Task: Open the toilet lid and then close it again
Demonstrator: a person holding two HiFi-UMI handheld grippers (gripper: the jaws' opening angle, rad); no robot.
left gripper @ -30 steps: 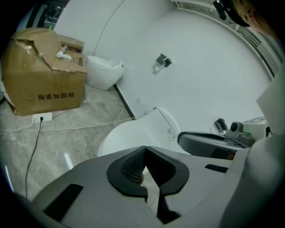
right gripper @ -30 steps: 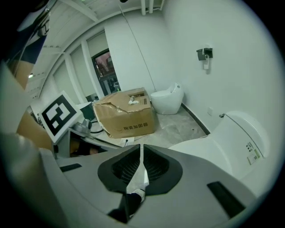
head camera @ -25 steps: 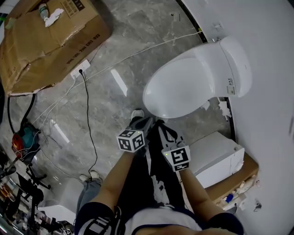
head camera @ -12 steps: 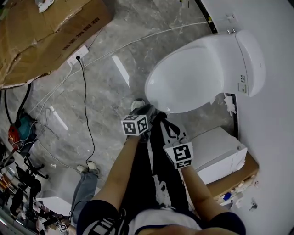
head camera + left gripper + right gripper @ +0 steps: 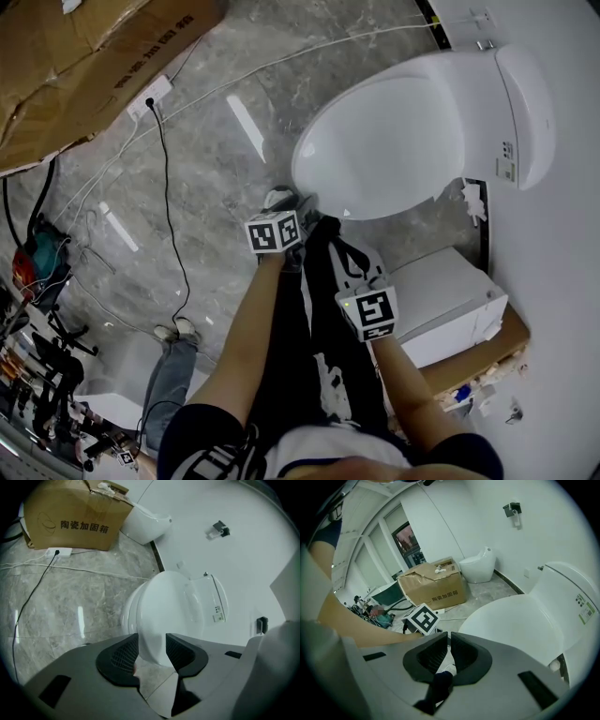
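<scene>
The white toilet stands against the wall with its lid (image 5: pixel 384 141) down. My left gripper (image 5: pixel 292 211) hangs just before the bowl's front rim. In the left gripper view its jaws (image 5: pixel 152 648) are opening; nothing is gripped between them, and the lid (image 5: pixel 164 616) shows through the gap beyond the pads. My right gripper (image 5: pixel 336 246) sits a little nearer to me and to the right, short of the bowl. Seen in its own view, this gripper (image 5: pixel 449 651) is shut with nothing held, the lid (image 5: pixel 511 625) to its right and the left gripper's marker cube (image 5: pixel 423 618) to its left.
A big cardboard box (image 5: pixel 75 75) lies at the far left with a power strip (image 5: pixel 150 92) and cables trailing over the marble floor. A white box (image 5: pixel 450 309) stands right of the toilet. A second toilet (image 5: pixel 145 522) sits further along the wall.
Both grippers have sunk and come closer to the toilet's front rim, the left one more. The lid has stayed down.
</scene>
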